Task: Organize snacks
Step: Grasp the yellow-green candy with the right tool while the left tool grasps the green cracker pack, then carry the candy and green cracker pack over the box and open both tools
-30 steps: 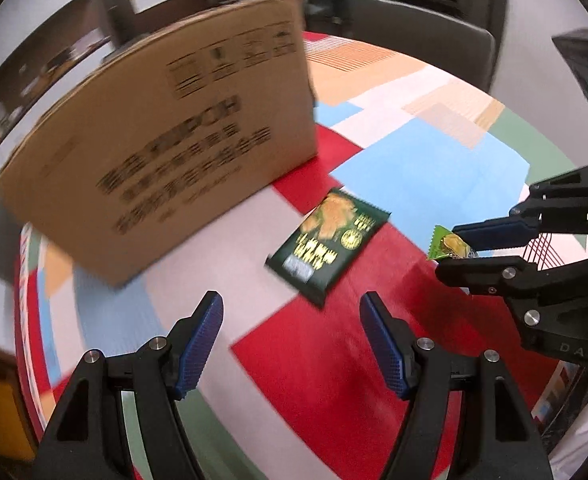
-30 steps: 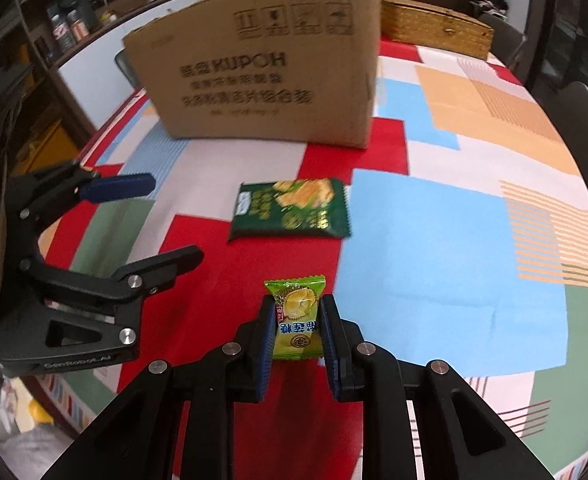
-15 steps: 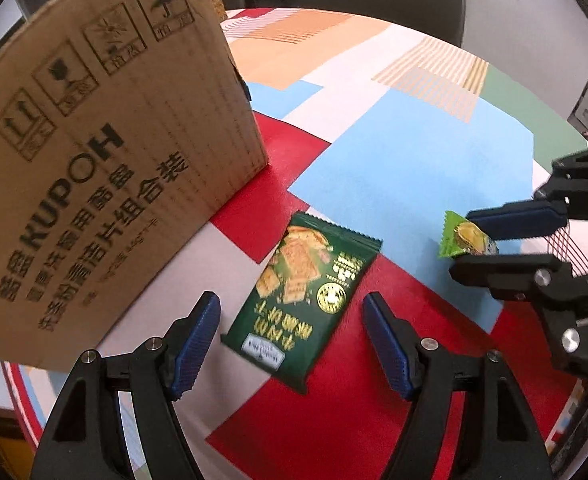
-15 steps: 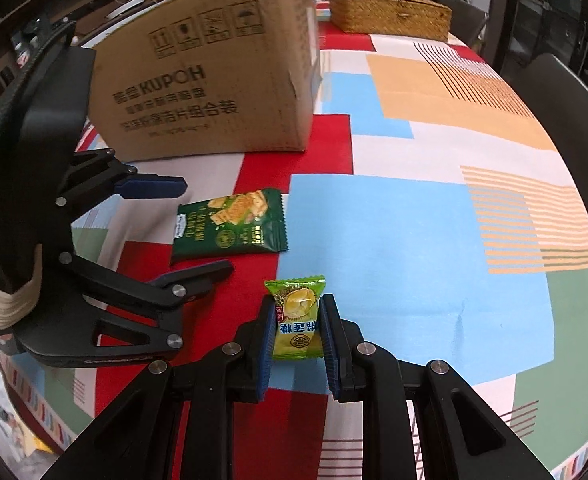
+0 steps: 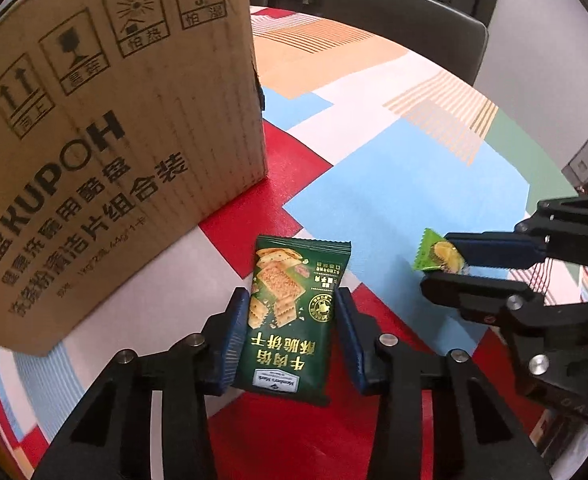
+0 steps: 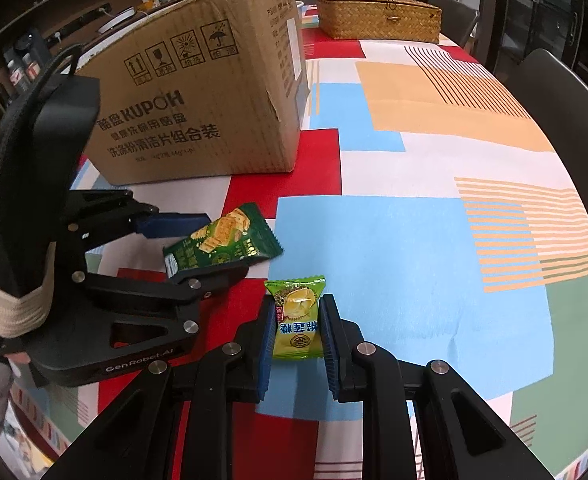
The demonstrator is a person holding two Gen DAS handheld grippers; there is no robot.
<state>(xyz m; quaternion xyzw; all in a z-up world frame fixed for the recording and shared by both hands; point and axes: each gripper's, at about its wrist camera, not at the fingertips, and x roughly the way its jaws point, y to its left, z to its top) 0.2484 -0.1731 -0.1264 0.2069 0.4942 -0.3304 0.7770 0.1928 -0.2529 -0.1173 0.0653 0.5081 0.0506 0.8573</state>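
Observation:
My left gripper (image 5: pixel 292 336) is shut on a dark green cracker packet (image 5: pixel 294 312), which sits between its blue pads and looks tilted up off the cloth in the right wrist view (image 6: pixel 222 246). My right gripper (image 6: pixel 296 340) is shut on a small light-green durian candy (image 6: pixel 297 318), held above the table; it also shows in the left wrist view (image 5: pixel 438 258). A large brown cardboard box (image 5: pixel 106 120) stands just behind and left of the cracker packet, also seen in the right wrist view (image 6: pixel 198 100).
The table wears a patchwork cloth (image 6: pixel 414 240) of red, blue, white, orange and green. A woven straw box (image 6: pixel 376 18) sits at the far end. Dark chairs (image 5: pixel 410 28) stand at the far side, another at the right edge (image 6: pixel 566 92).
My left gripper moved forward over the cracker packet and shut on it, tilting it up. My right gripper kept its hold on the candy and shifted a little toward the box.

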